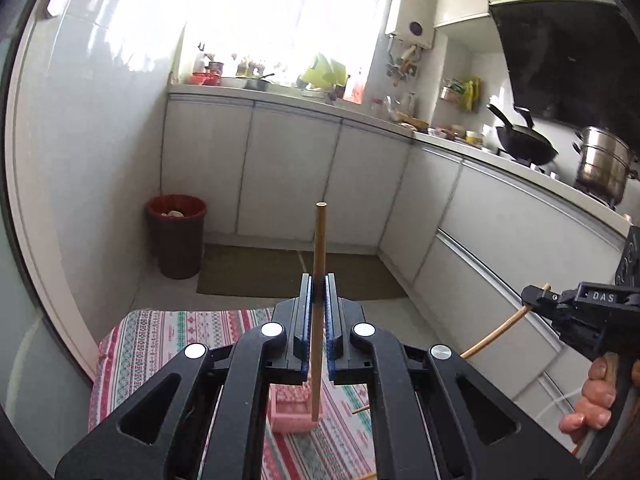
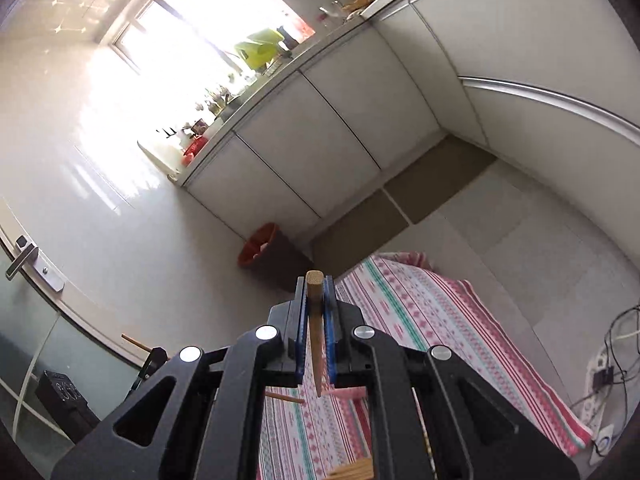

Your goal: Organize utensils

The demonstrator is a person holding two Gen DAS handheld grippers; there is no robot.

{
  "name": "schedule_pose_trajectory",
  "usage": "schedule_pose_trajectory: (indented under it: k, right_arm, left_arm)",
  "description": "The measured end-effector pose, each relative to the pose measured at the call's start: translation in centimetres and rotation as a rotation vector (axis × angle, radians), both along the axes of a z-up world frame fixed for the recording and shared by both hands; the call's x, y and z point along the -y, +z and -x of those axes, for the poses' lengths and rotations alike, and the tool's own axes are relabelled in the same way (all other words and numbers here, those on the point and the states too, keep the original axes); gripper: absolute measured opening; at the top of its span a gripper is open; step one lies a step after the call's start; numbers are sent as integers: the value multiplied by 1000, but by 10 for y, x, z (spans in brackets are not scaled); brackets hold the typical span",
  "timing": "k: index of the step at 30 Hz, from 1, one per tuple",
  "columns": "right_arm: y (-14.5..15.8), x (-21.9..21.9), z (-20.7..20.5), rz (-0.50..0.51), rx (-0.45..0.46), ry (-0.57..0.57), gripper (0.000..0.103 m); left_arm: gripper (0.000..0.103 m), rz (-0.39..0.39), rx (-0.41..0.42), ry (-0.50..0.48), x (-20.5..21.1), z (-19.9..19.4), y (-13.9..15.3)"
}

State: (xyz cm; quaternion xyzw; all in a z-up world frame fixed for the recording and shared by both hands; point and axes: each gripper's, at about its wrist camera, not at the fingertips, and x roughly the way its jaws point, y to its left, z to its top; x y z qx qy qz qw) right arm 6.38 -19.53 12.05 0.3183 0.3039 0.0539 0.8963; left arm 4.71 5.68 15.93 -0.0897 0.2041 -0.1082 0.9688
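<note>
Chopsticks sit one in each tool: the left tool [image 1: 318, 280] pinches an upright chopstick [image 1: 319, 304]. The right tool [image 2: 314, 284] clamps another chopstick [image 2: 315, 332] (thick end forward) above the striped cloth [image 2: 420, 312].

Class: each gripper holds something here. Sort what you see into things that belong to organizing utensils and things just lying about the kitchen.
Belongs to the job:
left gripper clamping a chopstick
right gripper clamping another chopstick
pink basket

Lying about:
red bin
wok
steel pot

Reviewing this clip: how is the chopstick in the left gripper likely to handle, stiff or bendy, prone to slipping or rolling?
The chopstick looks straight and unbent, so probably stiff and light. The left gripper pinches it mid-length only, so it might pivot. Its round end suggests it would roll if set down.
</note>
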Motion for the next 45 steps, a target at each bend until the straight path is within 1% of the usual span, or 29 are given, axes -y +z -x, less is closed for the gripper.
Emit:
schedule_pose_trajectory:
  k: [2, 4, 7, 8, 9, 11, 13, 15, 16, 17, 18, 19, 20, 21, 22, 24, 26, 28, 29, 30, 31, 34, 38, 39, 41, 43, 45]
  right_arm:
    - [-10, -10, -19, 19, 0, 10, 7]
    - [-23, -22, -35, 49, -5, 17, 7]
    - [-41, -41, -51, 105, -3, 31, 7]
    - [-46, -48, -55, 125, 0, 38, 7]
    - [-50, -54, -55, 138, 1, 44, 7]
    - [-60, -66, -59, 170, 7, 55, 7]
    - [-67, -77, -62, 207, 12, 68, 7]
    - [-73, -86, -66, 235, 18, 79, 7]
    - [-76, -89, -68, 248, 19, 85, 7]
    - [-78, -92, -69, 258, 19, 93, 7]
    - [-82, -94, -70, 265, 18, 99, 8]
    - [-86, -96, -72, 268, 16, 105, 11]
    - [-91, -99, -75, 279, 10, 111, 13]
    - [-94, -99, -75, 292, 5, 114, 26]
    - [-96, -100, -75, 303, 4, 111, 45]
    - [-98, -99, -73, 323, 8, 86, 54]
    - [-96, -98, -70, 337, 8, 76, 62]
    - [-94, -95, -64, 360, 15, 47, 77]
    - [-93, -93, -59, 378, 23, 24, 80]
    - [-92, -92, -55, 397, 28, 8, 85]
    - [-91, -91, -53, 420, 28, -6, 89]
    - [-91, -88, -40, 491, 24, -31, 96]
    - [-96, -77, -21, 588, -14, -59, 96]
    - [-97, -72, -16, 603, -23, -79, 96]
    - [-102, -56, -5, 610, -53, -116, 96]
    - [-109, -39, 5, 591, -104, -143, 96]
    - [-122, -17, 16, 528, -193, -155, 96]
  left_arm:
    - [5, 8, -9, 20, -2, -18, -9]
    - [5, 17, -35, 29, -4, -34, -26]
    - [6, 41, -108, 23, -5, -57, -61]
    - [8, 35, -144, 25, -4, -63, -72]
    - [11, 24, -166, 33, -3, -67, -79]
    - [28, 17, -186, 41, -6, -68, -87]
    - [34, 27, -181, 56, -12, -66, -87]
    - [37, 44, -168, 73, -19, -62, -82]
    - [41, 59, -161, 86, -24, -60, -78]
    - [49, 72, -155, 98, -29, -57, -75]
    - [51, 77, -148, 107, -31, -55, -73]
    - [54, 73, -142, 116, -32, -56, -70]
    - [54, 64, -137, 123, -32, -55, -69]
    - [54, 51, -133, 126, -31, -54, -68]
    - [55, 43, -135, 123, -30, -53, -67]
    - [62, 28, -140, 113, -27, -51, -67]
    - [74, 12, -133, 113, -24, -49, -66]
    - [79, -7, -122, 120, -21, -44, -63]
    - [84, -15, -121, 123, -19, -42, -63]
    - [88, -22, -120, 127, -18, -39, -62]
    - [94, -25, -117, 129, -17, -37, -61]
    - [96, -41, -115, 123, -13, -28, -61]
    - [96, -68, -115, 110, -6, -16, -65]
    - [96, -74, -116, 88, -4, -13, -67]
    - [96, -99, -141, 14, 4, -12, -75]
    - [96, -136, -209, -91, 17, -16, -88]
    - [96, -173, -303, -194, 33, -20, -106]
